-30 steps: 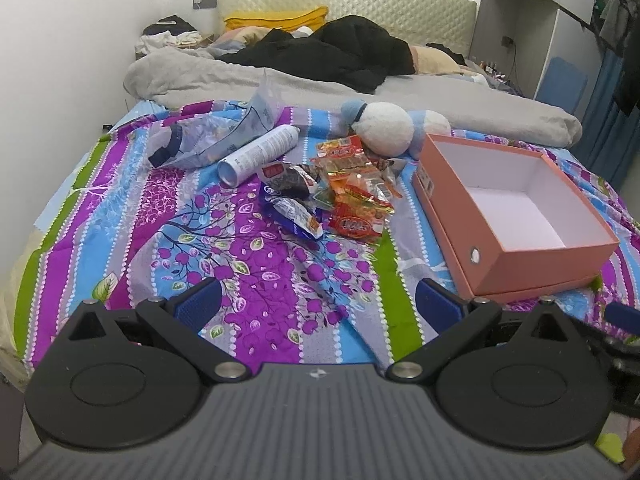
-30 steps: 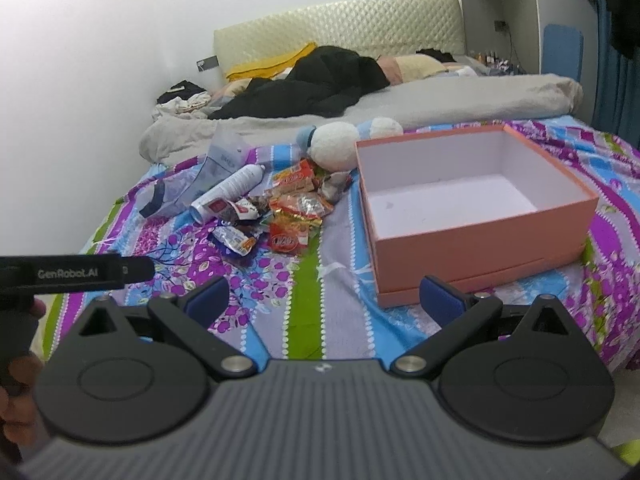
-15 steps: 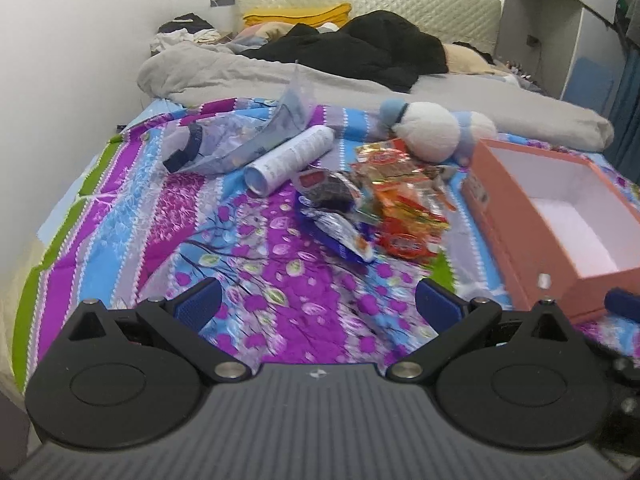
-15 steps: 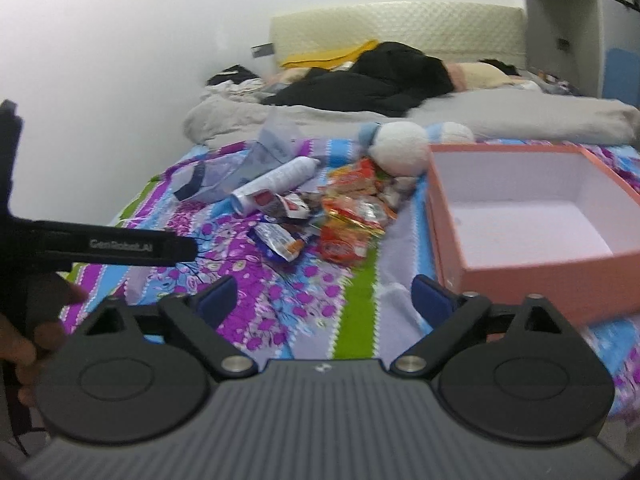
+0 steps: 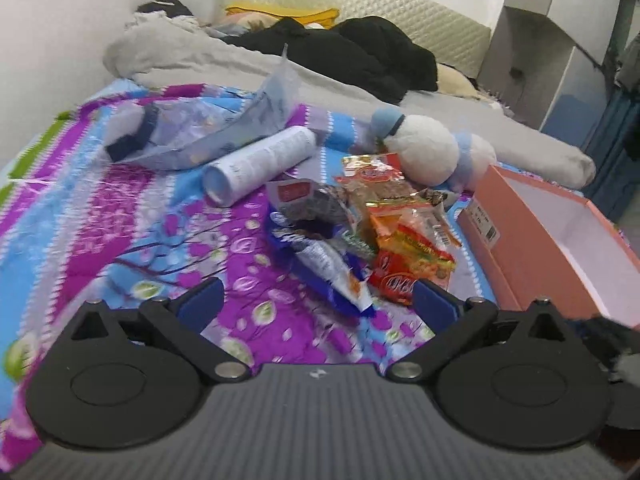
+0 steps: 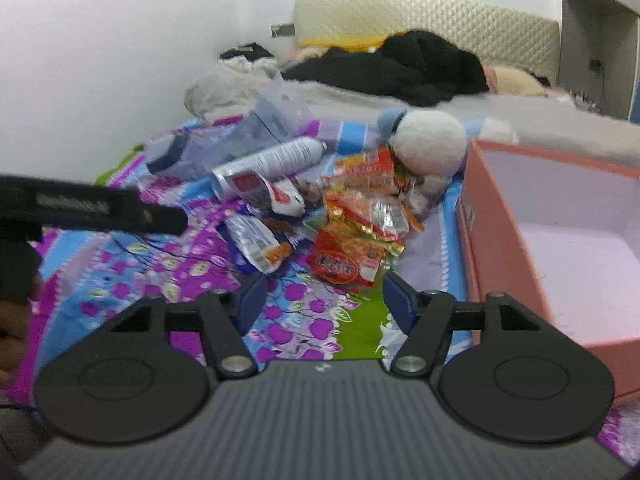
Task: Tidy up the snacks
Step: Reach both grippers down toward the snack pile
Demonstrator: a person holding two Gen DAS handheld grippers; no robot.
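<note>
Hovering low over a bed, the left gripper [image 5: 316, 300] had its blue-padded fingers spread wide and held nothing, poised just short of a heap of snacks [image 5: 360, 232] on the purple floral bedspread [image 5: 120, 240]. The right gripper [image 6: 323, 294] hung beside it, its fingers parted more narrowly and likewise empty, aimed at the near edge of the same heap.

The snacks lay in a loose pile at the middle of the spread: a red KitKat wrapper [image 5: 396, 284] nearest the grippers, a blue-and-white packet [image 5: 324, 268] just to its left, orange and yellow packets [image 5: 408, 232] piled behind, and a dark packet with a red label [image 5: 304, 200] at the back. An open salmon-pink box [image 5: 520, 256], white inside and holding nothing that could be seen, stood just right of the pile.

Behind the snacks, a white cylindrical bottle [image 5: 260, 164] lay on its side, touching a crumpled clear plastic bag [image 5: 208, 128]. A white-and-blue plush toy [image 5: 428, 152] rested against the far side of the pile. Farther back lay a grey duvet [image 5: 224, 60], a black garment [image 5: 360, 56] and a quilted cream headboard [image 5: 360, 8]. Both views were blurred, so small print on the packets could not be read.
</note>
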